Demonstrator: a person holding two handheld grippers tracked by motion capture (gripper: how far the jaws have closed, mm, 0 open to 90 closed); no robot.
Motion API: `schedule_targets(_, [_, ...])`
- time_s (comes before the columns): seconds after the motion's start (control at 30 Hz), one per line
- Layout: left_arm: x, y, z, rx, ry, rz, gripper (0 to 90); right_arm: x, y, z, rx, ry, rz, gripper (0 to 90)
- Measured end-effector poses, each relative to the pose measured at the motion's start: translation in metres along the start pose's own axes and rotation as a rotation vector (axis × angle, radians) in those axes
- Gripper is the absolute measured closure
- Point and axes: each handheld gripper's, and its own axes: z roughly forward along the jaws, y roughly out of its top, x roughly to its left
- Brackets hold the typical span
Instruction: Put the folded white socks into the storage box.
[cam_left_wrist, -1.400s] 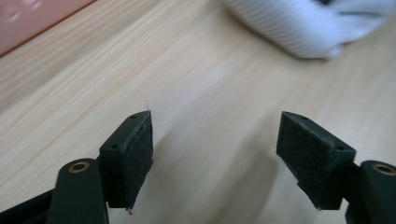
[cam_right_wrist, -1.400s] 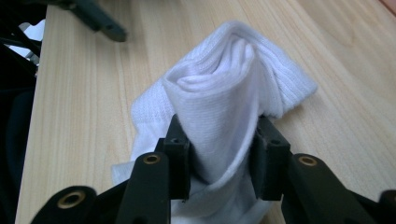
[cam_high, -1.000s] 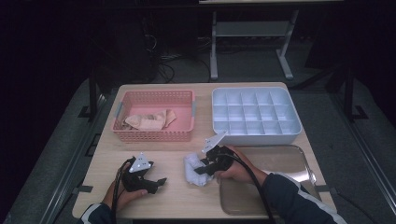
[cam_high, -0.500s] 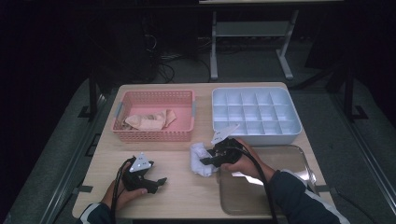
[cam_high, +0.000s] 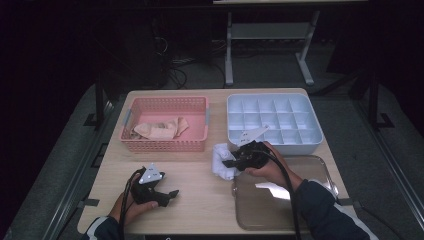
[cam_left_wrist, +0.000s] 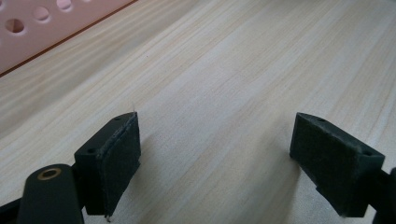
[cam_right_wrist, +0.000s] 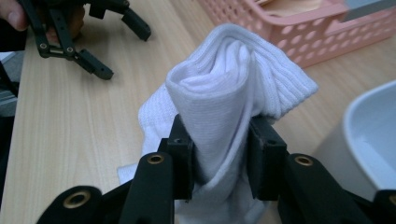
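A rolled white sock (cam_right_wrist: 233, 88) is pinched between the jaws of my right gripper (cam_right_wrist: 219, 154), which is shut on it. In the high view that gripper (cam_high: 235, 161) holds the white sock (cam_high: 220, 160) just above the table, between the pink basket (cam_high: 165, 145) and the white divided tray (cam_high: 272, 145). My left gripper (cam_high: 167, 197) rests near the table's front left. In its own view the left gripper (cam_left_wrist: 215, 163) is open over bare wood with nothing between its black pads (cam_left_wrist: 119, 163).
The pink basket holds beige socks (cam_high: 157, 130). The white divided tray has several empty compartments. A clear tray (cam_high: 260, 210) lies at the front right under my right forearm. The left gripper (cam_right_wrist: 79, 42) appears far off in the right gripper view.
My right gripper has lifted the white sock and carried it away from the front edge, toward the divided tray. The left gripper has stayed put.
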Motion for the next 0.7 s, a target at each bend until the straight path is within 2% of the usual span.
schedule_targets(0.07, [0.000,0.000,0.000,-0.001,0.002,-0.001,15.1,-0.002,0.000,-0.007,-0.011,-0.017,0.002,65.5])
schedule_targets(0.1, [0.000,0.000,0.000,-0.001,0.003,-0.001,15.1,-0.006,0.000,-0.017,-0.024,-0.042,0.007,65.5])
schedule_targets(0.2, [0.000,0.000,0.000,-0.001,0.005,-0.003,15.1,-0.011,0.000,-0.026,-0.043,-0.064,0.020,65.4])
schedule_targets(0.23, [0.000,0.000,0.000,0.004,0.007,0.002,15.1,-0.017,0.001,-0.038,-0.063,-0.101,0.034,65.4])
schedule_targets(0.27, [0.000,0.000,0.000,0.004,0.009,0.002,15.1,-0.017,0.001,-0.038,-0.063,-0.101,0.034,65.4])
schedule_targets(0.3, [-0.001,0.000,0.000,-0.001,0.008,-0.005,15.1,-0.025,0.001,-0.050,-0.083,-0.145,0.053,65.4])
schedule_targets(0.37, [-0.001,0.000,0.000,-0.001,0.007,-0.005,15.1,-0.030,0.001,-0.058,-0.088,-0.172,0.071,65.4])
schedule_targets(0.47, [-0.001,0.000,0.000,-0.001,0.006,-0.009,15.1,-0.041,0.000,-0.065,-0.101,-0.218,0.113,65.4])
schedule_targets(0.6, [-0.001,0.000,0.000,0.001,0.005,-0.008,15.1,-0.047,0.001,-0.067,-0.089,-0.252,0.114,65.4])
schedule_targets(0.67, [-0.001,0.000,0.000,0.002,0.005,-0.008,15.1,-0.052,0.002,-0.070,-0.077,-0.287,0.116,65.4])
schedule_targets(0.7, [-0.001,0.000,0.000,0.003,0.006,-0.008,15.1,-0.057,0.003,-0.071,-0.059,-0.325,0.116,65.5])
